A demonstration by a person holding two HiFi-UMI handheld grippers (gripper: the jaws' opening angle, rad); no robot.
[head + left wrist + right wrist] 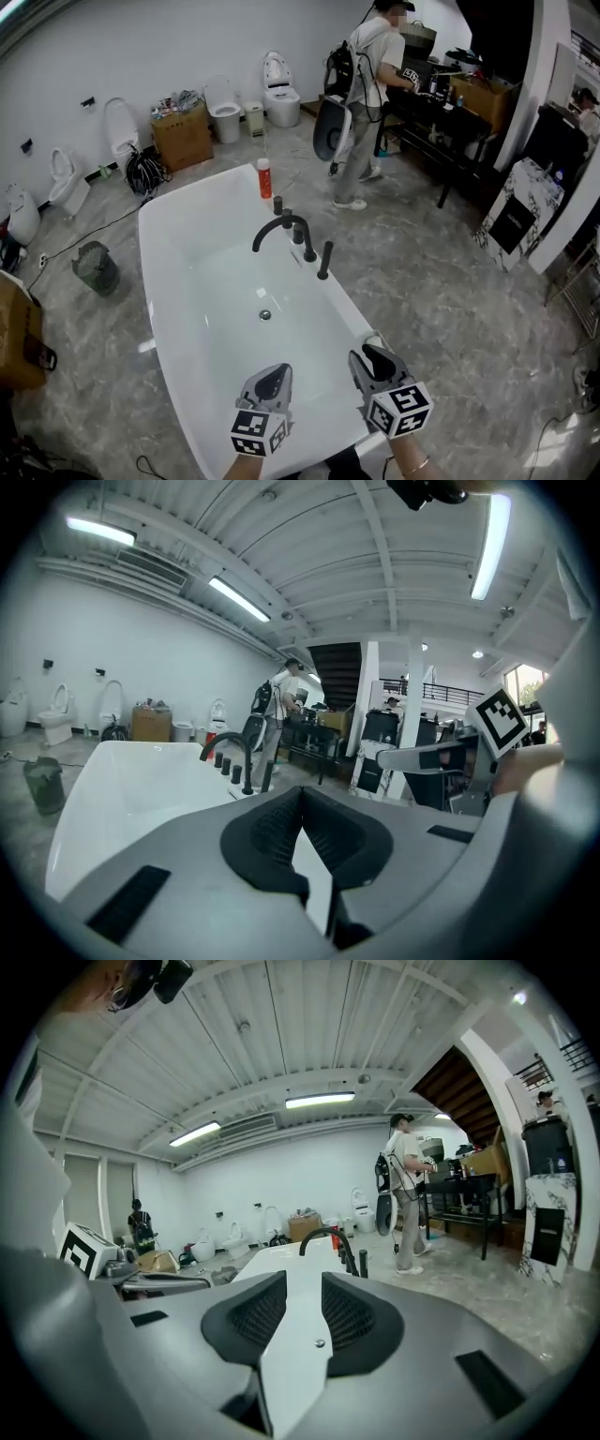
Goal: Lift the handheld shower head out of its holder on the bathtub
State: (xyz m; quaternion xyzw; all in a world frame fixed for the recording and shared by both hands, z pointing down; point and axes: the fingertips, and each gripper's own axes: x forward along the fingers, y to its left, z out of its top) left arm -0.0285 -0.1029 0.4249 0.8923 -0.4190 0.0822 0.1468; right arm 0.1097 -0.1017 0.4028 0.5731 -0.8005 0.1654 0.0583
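Note:
A white bathtub (178,234) fills the middle of the head view. On its right rim stand a black arched faucet (281,228), small knobs and the slim black handheld shower head (324,261), upright in its holder. Both grippers hover at the tub's near end, well short of it. My left gripper (275,375) has its pads meeting at the tips, nothing between them. My right gripper (367,356) is open and empty, above the near right rim. The shower head (267,774) shows far ahead in the left gripper view, and the same shower head (363,1263) beyond the open right gripper (302,1283).
A red bottle (264,178) stands on the tub's far rim. A person (364,103) stands by a dark table (441,112) at the back. Toilets (281,94) and a cardboard box (183,136) line the wall. A mesh bin (94,267) sits left of the tub.

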